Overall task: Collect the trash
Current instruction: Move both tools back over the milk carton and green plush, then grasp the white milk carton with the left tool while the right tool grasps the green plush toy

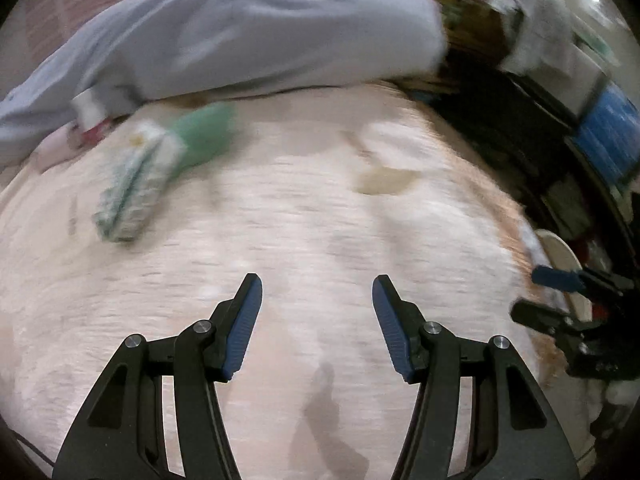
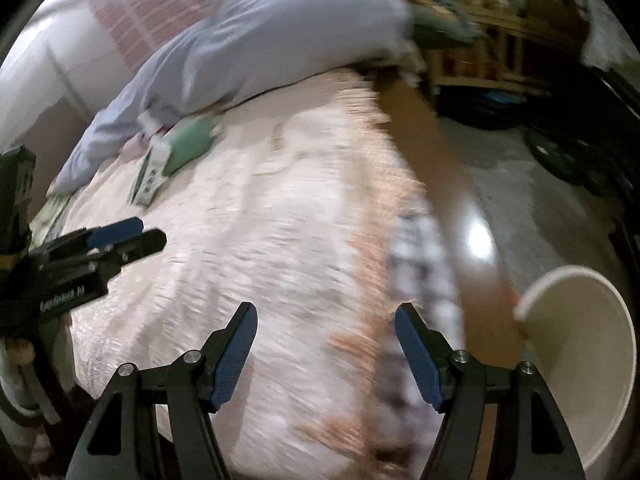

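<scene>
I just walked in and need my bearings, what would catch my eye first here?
A green and white wrapper lies on the pink bedspread, just below a heap of pale blue bedding. Off the bed's right edge stands a big white bucket. Both grippers, left and right, hang open and empty above the bedspread.

Little can be read, since both views are blurred. In the right wrist view, small white lettering is seen on the black body of the left gripper (image 2: 132,236), but it is too smeared to be made out with certainty. Print on the green and white wrapper (image 1: 136,188) is not legible.
</scene>
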